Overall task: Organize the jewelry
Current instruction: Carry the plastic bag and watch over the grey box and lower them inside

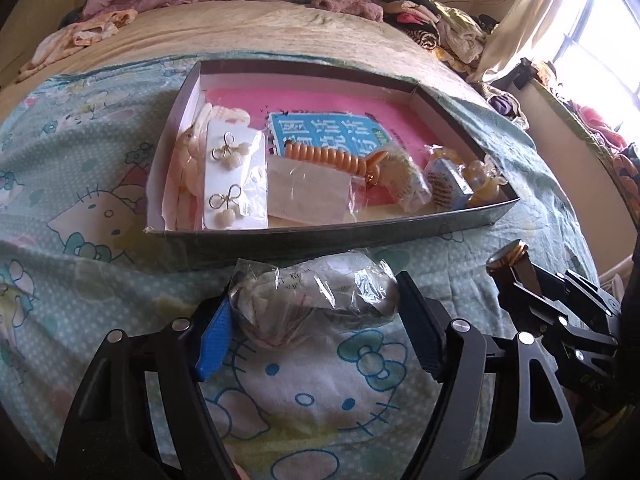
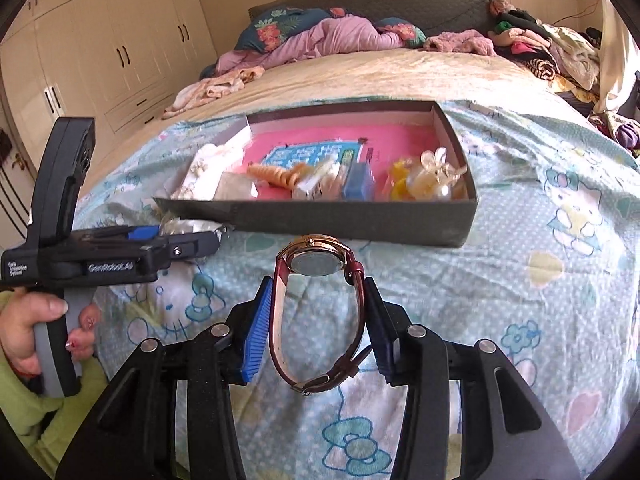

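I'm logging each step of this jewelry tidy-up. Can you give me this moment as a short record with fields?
surface: bed with blue cartoon-print sheet
container: shallow grey cardboard box, open, already holding earring cards and packets
left tool: shut on crumpled clear plastic bag, in front of the box
right tool: shut on red-strapped gold-cased wristwatch, in front of the box
both items: not yet in the box

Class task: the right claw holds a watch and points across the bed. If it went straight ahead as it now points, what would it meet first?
Most likely the near wall of the grey box. The right claw, shut on the watch, points at that wall, with only bedsheet between. Depth is unclear, so it might instead pass just over the rim.
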Motion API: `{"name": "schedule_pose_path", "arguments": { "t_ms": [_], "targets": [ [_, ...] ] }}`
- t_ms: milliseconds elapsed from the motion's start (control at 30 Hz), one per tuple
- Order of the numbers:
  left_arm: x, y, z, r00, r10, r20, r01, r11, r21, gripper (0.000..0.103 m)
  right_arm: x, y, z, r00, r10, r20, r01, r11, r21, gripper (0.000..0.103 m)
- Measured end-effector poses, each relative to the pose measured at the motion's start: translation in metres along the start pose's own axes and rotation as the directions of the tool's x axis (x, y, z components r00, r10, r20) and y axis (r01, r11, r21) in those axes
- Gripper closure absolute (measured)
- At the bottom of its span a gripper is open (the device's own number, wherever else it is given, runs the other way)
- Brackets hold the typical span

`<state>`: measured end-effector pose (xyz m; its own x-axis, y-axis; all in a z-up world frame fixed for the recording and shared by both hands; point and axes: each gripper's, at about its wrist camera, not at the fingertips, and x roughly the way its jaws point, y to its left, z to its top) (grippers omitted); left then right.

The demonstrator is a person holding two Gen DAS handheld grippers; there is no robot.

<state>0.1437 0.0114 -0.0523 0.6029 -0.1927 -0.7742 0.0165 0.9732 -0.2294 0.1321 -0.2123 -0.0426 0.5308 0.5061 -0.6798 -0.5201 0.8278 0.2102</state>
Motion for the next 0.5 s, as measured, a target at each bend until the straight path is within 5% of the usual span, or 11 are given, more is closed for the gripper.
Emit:
{"name": "schedule_pose_path", "arguments": {
  "t_ms": [500],
  "targets": [
    [-0.036,-0.004,0.045,0.992,0.001,0.127,-0.005,0.999,0.033,0.037,-0.014,0.005,0.052,0.994,0.007,0.111,0.000,0.998,-0.061,0.061]
  ]
}}
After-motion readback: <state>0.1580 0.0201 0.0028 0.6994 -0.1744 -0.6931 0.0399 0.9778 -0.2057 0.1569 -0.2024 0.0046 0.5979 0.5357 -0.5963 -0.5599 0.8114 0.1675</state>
